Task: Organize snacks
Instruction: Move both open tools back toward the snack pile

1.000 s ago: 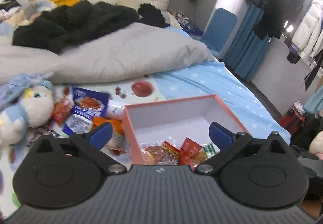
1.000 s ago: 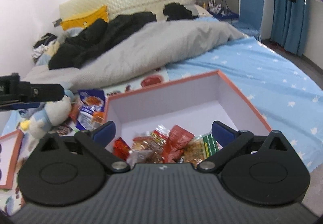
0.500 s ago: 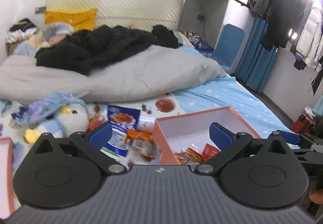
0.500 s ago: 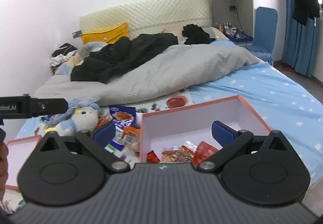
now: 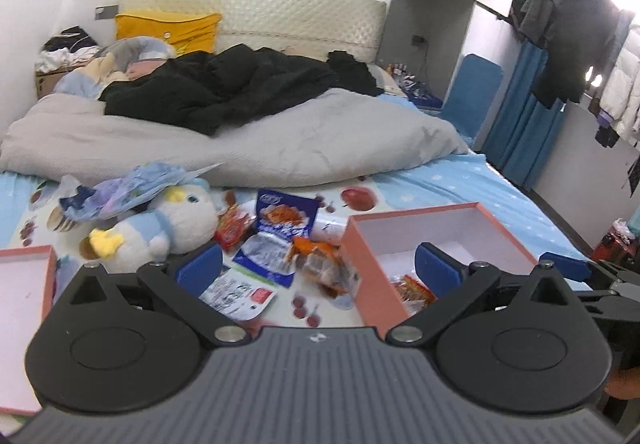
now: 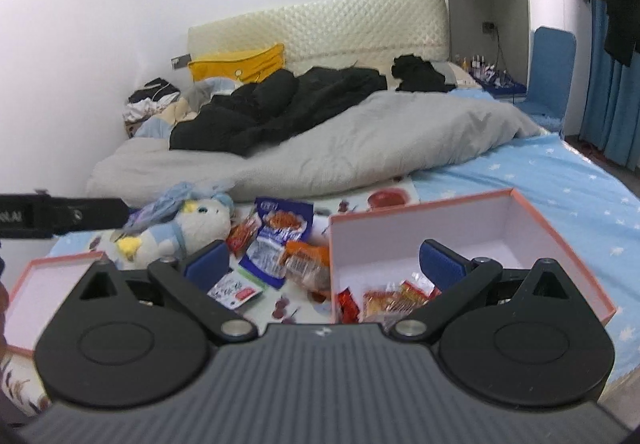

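With both the left gripper (image 5: 318, 268) and right gripper (image 6: 324, 264) spread and empty, best lower one squarely over the orange snack packet (image 6: 306, 258) just left of the pink box (image 6: 560, 232), pinching its crinkled middle.

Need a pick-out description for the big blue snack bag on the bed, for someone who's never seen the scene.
Start at the open pink-rimmed cardboard box on the fruit-print mat. Left of it, before the white-and-blue plush penguin, lies a loose pile of snack packets. The dark blue foil bag is the largest there, the only blue one, with a photo of reddish food on its front; its neighbours are small red and orange packets.
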Tool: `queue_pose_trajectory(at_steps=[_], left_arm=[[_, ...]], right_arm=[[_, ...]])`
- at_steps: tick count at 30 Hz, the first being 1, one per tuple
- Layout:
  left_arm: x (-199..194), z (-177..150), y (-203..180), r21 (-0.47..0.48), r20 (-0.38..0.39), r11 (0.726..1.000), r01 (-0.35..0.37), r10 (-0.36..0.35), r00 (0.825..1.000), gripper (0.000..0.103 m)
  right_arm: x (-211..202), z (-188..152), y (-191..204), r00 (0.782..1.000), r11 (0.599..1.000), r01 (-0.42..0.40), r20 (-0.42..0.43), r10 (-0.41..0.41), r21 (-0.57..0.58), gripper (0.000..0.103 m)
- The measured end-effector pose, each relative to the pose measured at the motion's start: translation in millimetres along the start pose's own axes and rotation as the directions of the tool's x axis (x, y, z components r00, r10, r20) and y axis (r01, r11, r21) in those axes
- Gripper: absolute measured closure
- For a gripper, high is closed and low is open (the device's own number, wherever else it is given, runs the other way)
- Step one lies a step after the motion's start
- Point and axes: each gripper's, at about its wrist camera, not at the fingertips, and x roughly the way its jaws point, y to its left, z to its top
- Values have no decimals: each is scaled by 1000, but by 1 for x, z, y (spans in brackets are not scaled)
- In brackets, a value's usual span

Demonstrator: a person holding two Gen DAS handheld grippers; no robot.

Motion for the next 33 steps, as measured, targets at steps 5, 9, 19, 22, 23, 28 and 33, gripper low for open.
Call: queue_pose_trajectory(at_steps=[5,9,19,22,23,28,33], left_arm=[[-2,-19,10,3,-20,1000,-16,16,1000,0],[1,-32,18,-7,-36,1000,-25,25,999,0],[-1,-63,46,-73,-62,996,-51,47,997,0],[1,-73,54,-92,-80,994,-59,52,995,0],[2,-75,56,-96,-84,993,-62,54,995,0],[9,-86,68,-116,-110,991,-73,60,992,0],[23,-89,79,-148,-130,986,-76,57,990,0]], right_arm=[[2,-15,24,999,997,-28,-35,25,-69,0],[0,-19,35,997,996,-70,-30,68,-63,0],[-1,-44,54,999,997,-45,-32,43,-64,0],[1,-52,58,999,998,-31,-43,29,-54,0],[2,-54,60,999,998,-22,-45,19,-66,0],[8,-60,66,998,996,-20,-62,15,-91,0],[17,-59,68,997,995,-13,-75,5,-99,0]])
